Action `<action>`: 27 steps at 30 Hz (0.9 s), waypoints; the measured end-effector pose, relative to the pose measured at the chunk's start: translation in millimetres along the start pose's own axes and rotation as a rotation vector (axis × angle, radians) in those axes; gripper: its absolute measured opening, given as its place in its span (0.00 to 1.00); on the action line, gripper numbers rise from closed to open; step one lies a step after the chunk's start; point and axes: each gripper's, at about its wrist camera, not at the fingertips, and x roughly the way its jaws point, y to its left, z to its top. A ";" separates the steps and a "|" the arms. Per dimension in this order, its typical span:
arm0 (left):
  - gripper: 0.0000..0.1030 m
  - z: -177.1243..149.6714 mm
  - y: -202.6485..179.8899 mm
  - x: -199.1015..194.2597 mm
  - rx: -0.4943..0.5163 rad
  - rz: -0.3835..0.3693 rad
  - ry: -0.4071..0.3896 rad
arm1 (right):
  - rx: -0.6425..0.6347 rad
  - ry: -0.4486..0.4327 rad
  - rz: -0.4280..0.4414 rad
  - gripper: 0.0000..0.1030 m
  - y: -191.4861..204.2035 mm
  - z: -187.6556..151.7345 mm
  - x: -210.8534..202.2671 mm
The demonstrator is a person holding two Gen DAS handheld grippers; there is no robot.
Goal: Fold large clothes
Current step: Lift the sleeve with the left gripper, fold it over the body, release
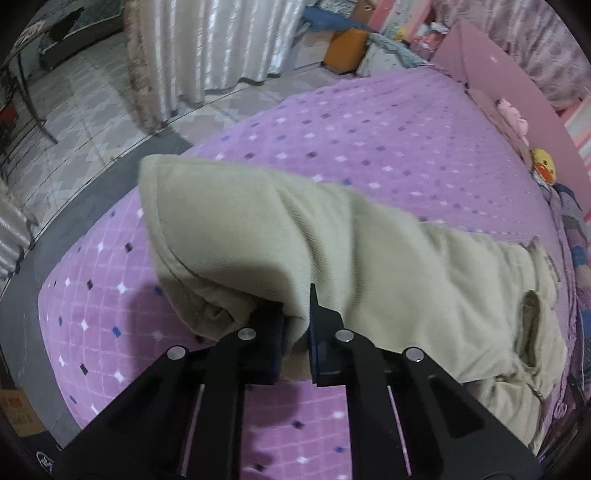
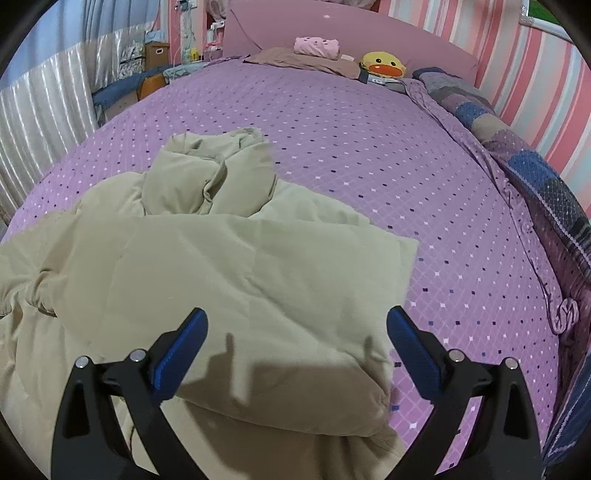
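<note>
A large beige padded coat (image 1: 369, 258) lies on the purple dotted bedspread (image 1: 369, 147). My left gripper (image 1: 297, 317) is shut on a fold of the coat and holds that part lifted above the bed. In the right wrist view the coat (image 2: 221, 266) lies partly folded, its hood bunched at the far end. My right gripper (image 2: 297, 343) is open and empty just above the coat's near part, with its blue pads (image 2: 410, 343) wide apart.
A pink headboard (image 2: 332, 33), a pink pillow (image 2: 316, 46) and a yellow duck toy (image 2: 382, 64) sit at the bed's far end. A patchwork quilt (image 2: 517, 147) lies along the right edge. Curtains (image 1: 221, 44), boxes and tiled floor (image 1: 74, 110) are to the left.
</note>
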 end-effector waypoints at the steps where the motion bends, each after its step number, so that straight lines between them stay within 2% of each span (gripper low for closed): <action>1: 0.07 -1.4 -5.5 -6.6 0.013 -0.012 -0.008 | 0.000 -0.003 -0.001 0.95 -1.9 -0.7 -1.0; 6: 0.05 2.0 -72.7 -24.8 0.152 -0.035 -0.035 | 0.028 0.031 -0.002 0.95 -19.0 -3.7 3.7; 9: 0.05 1.3 -116.1 -37.5 0.219 -0.098 -0.047 | 0.058 0.029 0.022 0.95 -28.9 -6.7 2.3; 13: 0.05 -15.1 -180.0 -63.7 0.322 -0.216 -0.055 | 0.090 0.019 0.031 0.95 -42.0 -11.5 -1.2; 15: 0.04 -24.6 -213.4 -67.0 0.384 -0.238 -0.047 | 0.101 0.014 0.033 0.95 -48.2 -12.6 -2.6; 19: 0.04 -49.5 -291.9 -50.2 0.507 -0.277 0.012 | 0.127 0.004 0.035 0.95 -61.7 -12.0 -6.3; 21: 0.04 -64.5 -332.7 -36.9 0.572 -0.271 0.038 | 0.141 0.003 0.034 0.95 -68.4 -11.4 -8.4; 27: 0.04 -115.2 -424.6 -23.2 0.761 -0.290 0.095 | 0.115 0.001 -0.007 0.95 -78.7 -5.1 -10.2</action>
